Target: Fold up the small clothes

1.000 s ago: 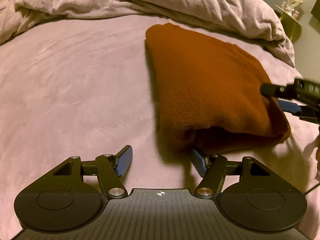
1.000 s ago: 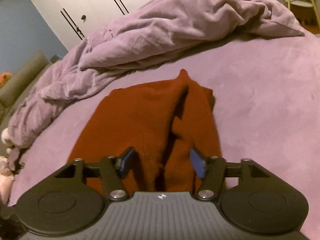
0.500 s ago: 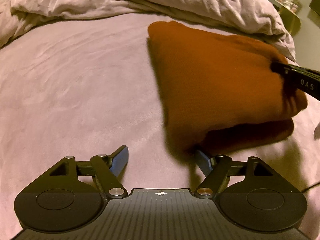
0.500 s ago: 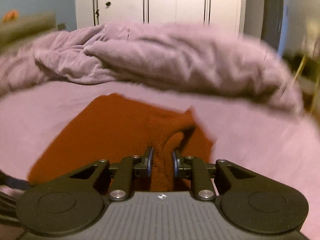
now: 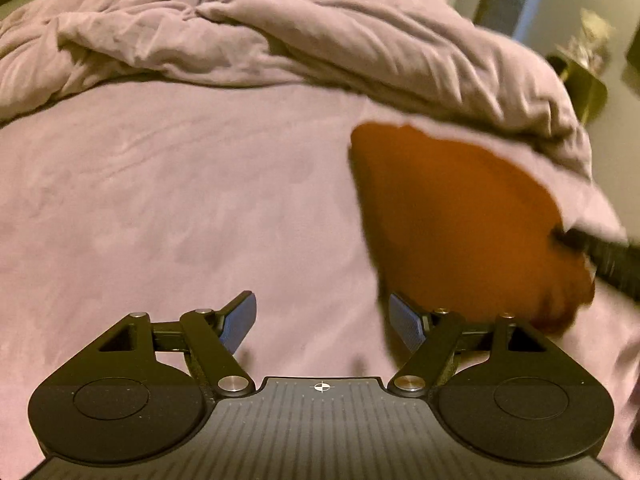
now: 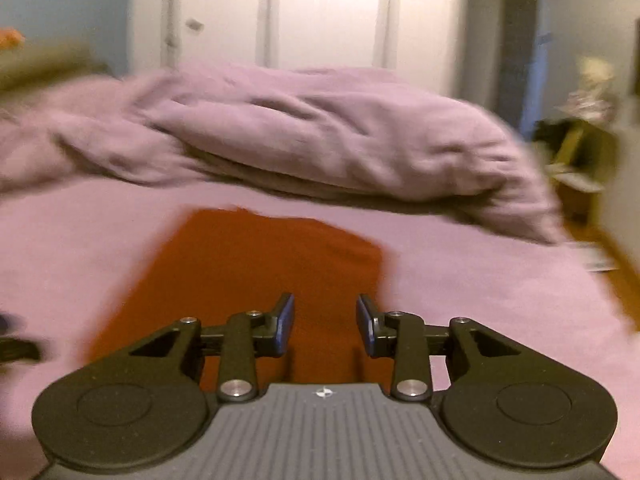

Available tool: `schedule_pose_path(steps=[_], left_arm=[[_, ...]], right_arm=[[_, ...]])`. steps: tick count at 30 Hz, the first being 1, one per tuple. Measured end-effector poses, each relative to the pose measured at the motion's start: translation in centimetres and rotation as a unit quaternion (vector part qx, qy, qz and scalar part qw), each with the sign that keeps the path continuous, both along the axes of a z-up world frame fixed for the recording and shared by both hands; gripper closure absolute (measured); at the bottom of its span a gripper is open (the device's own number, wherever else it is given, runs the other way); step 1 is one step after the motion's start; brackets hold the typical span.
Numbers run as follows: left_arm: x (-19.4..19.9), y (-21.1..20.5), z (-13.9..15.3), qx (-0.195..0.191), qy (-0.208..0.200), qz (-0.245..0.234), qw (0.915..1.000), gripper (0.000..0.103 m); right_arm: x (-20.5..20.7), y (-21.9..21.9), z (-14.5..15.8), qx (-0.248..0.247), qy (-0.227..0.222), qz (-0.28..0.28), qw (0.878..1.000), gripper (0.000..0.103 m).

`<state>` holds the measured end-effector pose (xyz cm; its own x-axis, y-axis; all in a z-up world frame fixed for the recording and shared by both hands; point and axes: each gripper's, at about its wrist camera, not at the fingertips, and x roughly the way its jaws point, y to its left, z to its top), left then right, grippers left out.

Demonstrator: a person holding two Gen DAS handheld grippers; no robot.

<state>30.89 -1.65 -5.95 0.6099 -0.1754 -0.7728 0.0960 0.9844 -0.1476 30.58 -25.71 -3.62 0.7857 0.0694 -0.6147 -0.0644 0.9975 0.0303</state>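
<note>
A rust-orange knitted garment (image 5: 460, 220) lies folded on the mauve bed sheet (image 5: 180, 200). My left gripper (image 5: 320, 312) is open over bare sheet, just left of the garment's near corner, with nothing between its fingers. In the right wrist view the garment (image 6: 260, 264) lies flat, a smooth rectangle. My right gripper (image 6: 324, 312) hangs over its near end. Its jaws are opening and the pads press on nothing; the cloth shows below the gap. A dark blurred finger (image 5: 592, 250) of the right gripper reaches over the garment's right edge.
A crumpled mauve duvet (image 5: 320, 40) is heaped across the back of the bed and overhangs the garment's far edge. White wardrobe doors (image 6: 320, 20) stand behind. A gold side table (image 5: 580, 84) is beyond the bed's right side. Wide bare sheet lies left of the garment.
The right gripper, shut on a raised fold of the garment half a second ago, has let go and its jaws have parted; the garment now lies flat. The left gripper has risen and tilted up.
</note>
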Motion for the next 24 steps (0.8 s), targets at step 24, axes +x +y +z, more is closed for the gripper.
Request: schedule_pose_path(steps=[24], left_arm=[[1.6,-3.6,-1.9,0.023,0.014,-0.026,0.9993,0.019]], right_arm=[[-1.4,-1.4,-4.9,-0.024,0.058,0.001,0.998,0.078]])
